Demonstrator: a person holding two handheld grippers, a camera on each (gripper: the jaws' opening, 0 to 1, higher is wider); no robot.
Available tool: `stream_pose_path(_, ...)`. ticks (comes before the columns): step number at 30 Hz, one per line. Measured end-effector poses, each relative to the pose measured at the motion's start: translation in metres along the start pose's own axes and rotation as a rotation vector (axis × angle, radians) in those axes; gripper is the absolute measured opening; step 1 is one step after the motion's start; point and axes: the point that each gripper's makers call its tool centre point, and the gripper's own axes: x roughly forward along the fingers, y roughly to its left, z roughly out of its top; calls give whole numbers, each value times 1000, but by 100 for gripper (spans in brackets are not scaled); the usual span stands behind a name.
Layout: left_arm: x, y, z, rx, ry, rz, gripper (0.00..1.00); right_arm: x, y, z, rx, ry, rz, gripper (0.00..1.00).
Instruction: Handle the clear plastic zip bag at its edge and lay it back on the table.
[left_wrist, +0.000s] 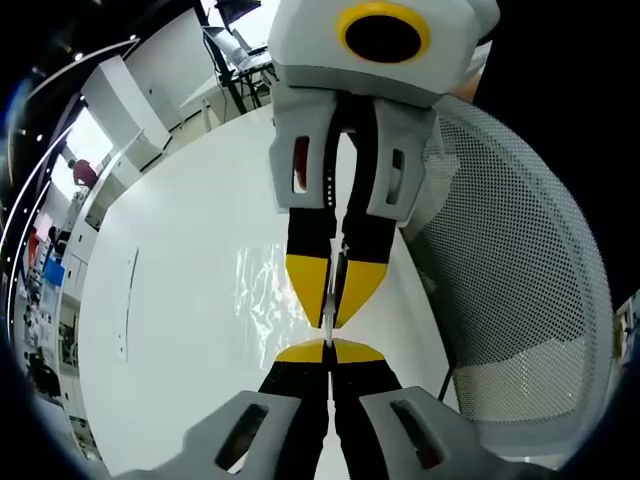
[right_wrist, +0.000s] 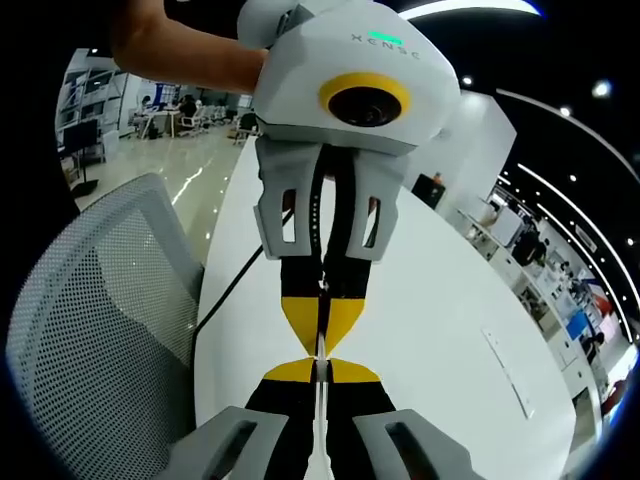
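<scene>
Clear plastic zip bag, edge-on between two facing grippers above the white table; left gripper closed on its near edge; right gripper closed on the opposite edge, tip to tip; film hangs toward the table, away from the mesh chair; both equally near.

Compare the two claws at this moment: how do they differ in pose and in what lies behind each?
In the left gripper view, the left claw rises from the bottom while the right claw comes down from the top, tip to tip. In the right gripper view, the right claw is the near one and the left claw faces it. The mesh chair is behind the right claw. Both are shut on the thin edge of the clear bag above the white table.
</scene>
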Motion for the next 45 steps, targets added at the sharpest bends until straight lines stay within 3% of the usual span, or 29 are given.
stream_pose_path(45, -4, 2, -8, -22, -8, 11, 0, 0, 0, -3, 14, 10, 4, 0)
